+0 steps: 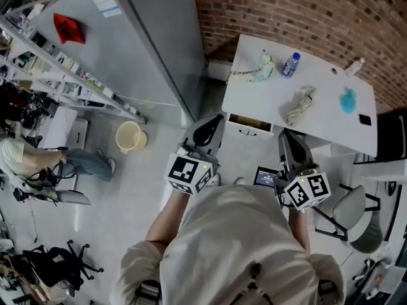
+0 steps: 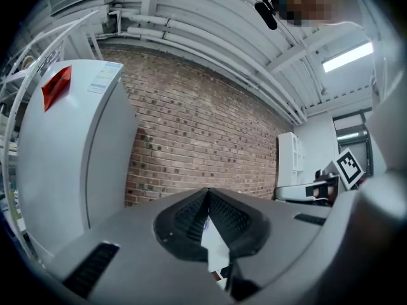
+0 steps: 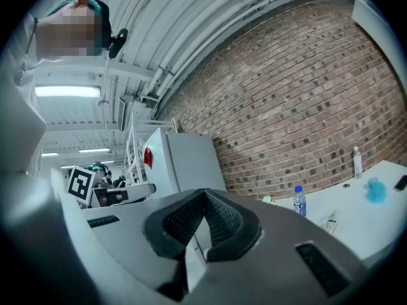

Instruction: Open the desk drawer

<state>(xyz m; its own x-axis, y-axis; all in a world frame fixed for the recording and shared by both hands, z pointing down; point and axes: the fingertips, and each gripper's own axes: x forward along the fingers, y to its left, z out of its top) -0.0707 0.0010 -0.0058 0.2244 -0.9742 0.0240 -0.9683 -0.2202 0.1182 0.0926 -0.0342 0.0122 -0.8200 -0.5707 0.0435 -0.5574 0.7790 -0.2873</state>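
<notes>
The white desk (image 1: 318,129) stands against the brick wall, seen from above in the head view. Its drawer (image 1: 249,126) sits under the desk's near left edge, and a thin brown strip shows along the drawer's top. My left gripper (image 1: 208,130) is held level just left of the drawer, shut and empty. My right gripper (image 1: 288,143) hovers to the drawer's right, before the desk's front edge, also shut and empty. In the left gripper view the left gripper (image 2: 207,193) has its jaws pressed together. The right gripper (image 3: 203,193) is likewise closed, facing the desk (image 3: 381,218).
On the desk lie a water bottle (image 1: 290,64), two rags (image 1: 300,107), a blue object (image 1: 348,100), a phone (image 1: 364,120) and a small white bottle (image 1: 354,67). A tall grey cabinet (image 1: 127,37) stands left, beside a yellow bucket (image 1: 129,135). An office chair (image 1: 356,215) is right.
</notes>
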